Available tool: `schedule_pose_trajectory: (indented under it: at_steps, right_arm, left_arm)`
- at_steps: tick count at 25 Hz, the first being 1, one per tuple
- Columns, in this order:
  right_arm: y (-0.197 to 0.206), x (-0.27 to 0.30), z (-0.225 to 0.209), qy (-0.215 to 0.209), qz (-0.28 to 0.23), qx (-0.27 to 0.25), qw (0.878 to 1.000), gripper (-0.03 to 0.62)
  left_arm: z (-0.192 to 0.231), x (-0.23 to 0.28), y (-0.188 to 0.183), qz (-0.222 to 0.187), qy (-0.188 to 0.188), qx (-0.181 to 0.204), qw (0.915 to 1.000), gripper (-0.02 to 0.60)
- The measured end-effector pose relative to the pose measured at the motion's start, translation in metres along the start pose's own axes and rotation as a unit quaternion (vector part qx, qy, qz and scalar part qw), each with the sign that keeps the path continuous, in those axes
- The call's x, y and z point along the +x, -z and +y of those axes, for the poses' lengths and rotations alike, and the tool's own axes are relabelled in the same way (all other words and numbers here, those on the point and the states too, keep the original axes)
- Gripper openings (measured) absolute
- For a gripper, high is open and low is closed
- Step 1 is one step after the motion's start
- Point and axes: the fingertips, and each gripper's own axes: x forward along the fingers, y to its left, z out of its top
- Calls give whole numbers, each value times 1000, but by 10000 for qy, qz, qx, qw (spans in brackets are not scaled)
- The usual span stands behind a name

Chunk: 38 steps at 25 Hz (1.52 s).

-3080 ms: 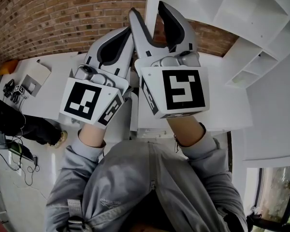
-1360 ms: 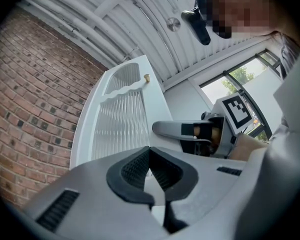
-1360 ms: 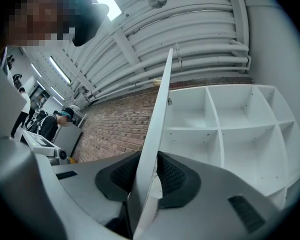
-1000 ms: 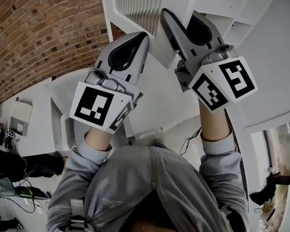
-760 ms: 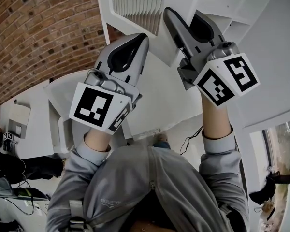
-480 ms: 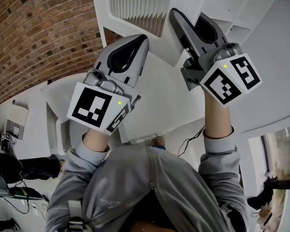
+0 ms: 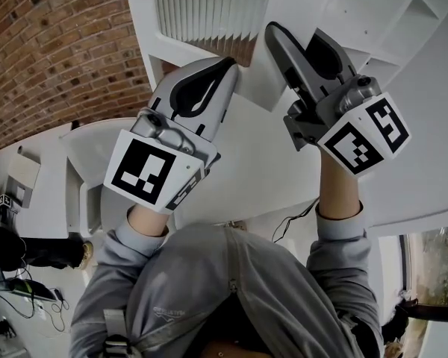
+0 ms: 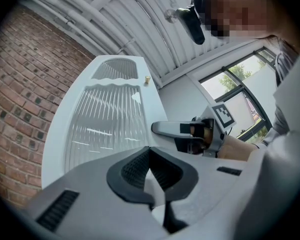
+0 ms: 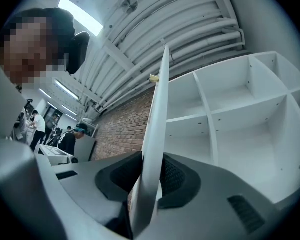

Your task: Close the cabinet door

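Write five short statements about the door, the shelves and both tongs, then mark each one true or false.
1. The right tongs clamp the door by its edge. True.
2. The left tongs are shut on nothing. True.
3. The shelves hold books. False: those in view are bare.
4. The door's panel is plain wood. False: it is ribbed.
5. The wall is brick. True.

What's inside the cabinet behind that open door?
The cabinet shows bare white shelf compartments, with nothing in those visible. The door, edge-on and clamped in the right tongs, covers whatever lies left of it.
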Motion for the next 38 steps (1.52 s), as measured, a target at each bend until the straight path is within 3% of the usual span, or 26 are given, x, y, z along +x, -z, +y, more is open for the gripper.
schedule_pose_trajectory:
  at_steps: [24, 38]
  right_arm:
    - [24, 27, -73, -1471, -229, 443, 9879, 112]
    - [33, 37, -97, -1904, -259, 558, 9798, 115]
  left_arm:
    - [27, 72, 41, 295, -718, 181, 9968, 6]
    - [39, 99, 54, 498, -963, 360, 9935, 6]
